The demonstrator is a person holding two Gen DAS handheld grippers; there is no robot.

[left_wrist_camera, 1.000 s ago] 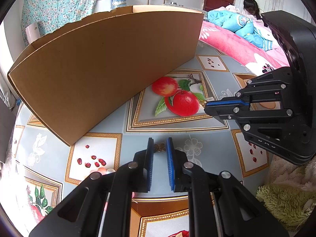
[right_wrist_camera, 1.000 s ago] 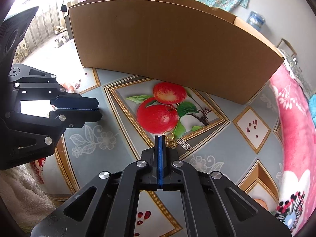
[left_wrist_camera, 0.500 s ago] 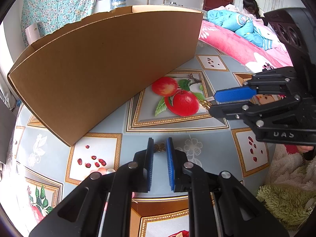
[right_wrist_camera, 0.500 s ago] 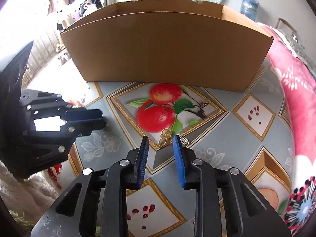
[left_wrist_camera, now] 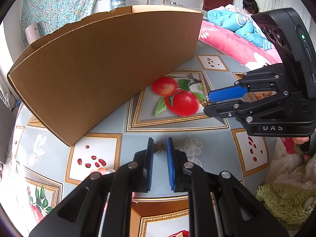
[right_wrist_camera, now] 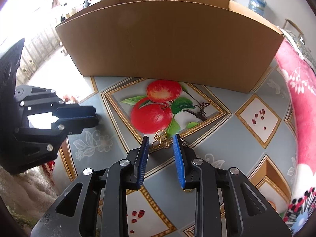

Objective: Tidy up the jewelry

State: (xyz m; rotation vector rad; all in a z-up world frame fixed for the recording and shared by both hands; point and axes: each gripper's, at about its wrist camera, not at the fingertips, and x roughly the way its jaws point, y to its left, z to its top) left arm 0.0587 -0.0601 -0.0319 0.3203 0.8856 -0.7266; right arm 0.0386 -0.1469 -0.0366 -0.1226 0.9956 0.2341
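Gold earring [right_wrist_camera: 161, 141] flat on table [right_wrist_camera: 217, 138], between parted pads of right hand-held gripper [right_wrist_camera: 161, 144], jaws just opened, untouched. Bronze butterfly charm [left_wrist_camera: 160, 147] between narrowly parted left hand-held gripper [left_wrist_camera: 159, 148] pads. Cardboard box [right_wrist_camera: 167, 45] behind.

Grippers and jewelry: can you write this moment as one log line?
left gripper: open over charm | right gripper: open, just opened, over gold earring | box: behind

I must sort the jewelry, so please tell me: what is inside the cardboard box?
The inside of the cardboard box is hidden. Both views show only its plain outer wall and a strip of the far inner wall near the rim. Whether any jewelry lies inside cannot be seen.
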